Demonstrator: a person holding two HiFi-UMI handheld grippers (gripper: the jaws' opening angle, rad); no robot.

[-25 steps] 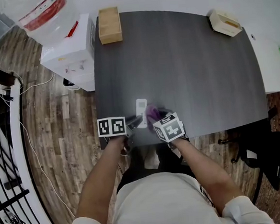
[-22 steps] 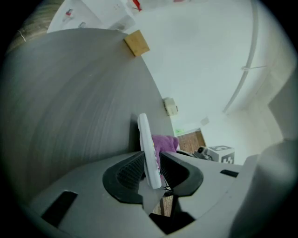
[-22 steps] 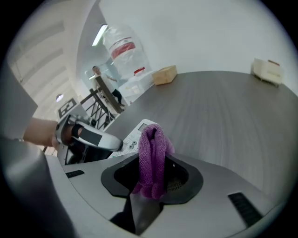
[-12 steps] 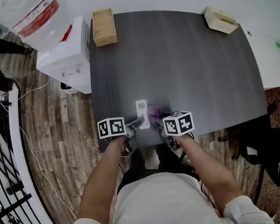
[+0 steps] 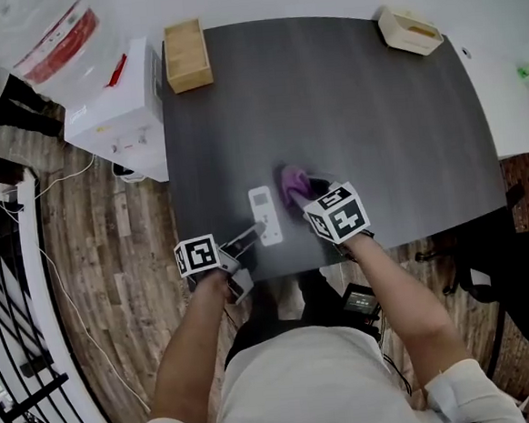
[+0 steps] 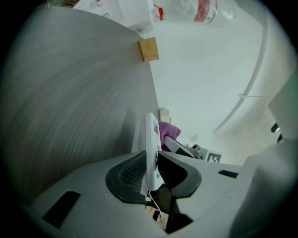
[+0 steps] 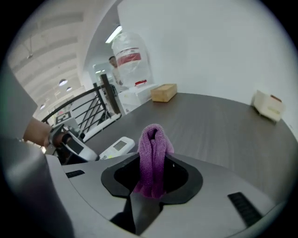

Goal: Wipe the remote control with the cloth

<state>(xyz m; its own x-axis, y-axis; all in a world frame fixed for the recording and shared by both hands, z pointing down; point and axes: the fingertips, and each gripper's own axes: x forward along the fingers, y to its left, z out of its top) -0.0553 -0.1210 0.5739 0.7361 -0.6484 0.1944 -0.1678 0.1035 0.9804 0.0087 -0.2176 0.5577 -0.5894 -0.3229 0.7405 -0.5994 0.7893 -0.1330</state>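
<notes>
The remote (image 5: 265, 217), seemingly light, stiff and slick, is at the near edge of the surface (image 5: 356, 98), its near end pinched by its flat faces in the left hand-held gripper (image 6: 152, 163), whose jaws have just been closing, while the right hand-held gripper (image 7: 151, 173) clamps the soft, limp cloth (image 7: 152, 148) beside it.

Near tabletop (image 5: 376, 124) front edge: remote (image 5: 265, 216), cloth (image 5: 294, 184) just right of it; box (image 5: 187, 55) far-left corner, tray (image 5: 410, 30) far-right corner

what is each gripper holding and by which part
Left gripper: remote control, by its near end, jaws just closed onto it. Right gripper: purple cloth, by a bunched fold, jaws likewise.
</notes>
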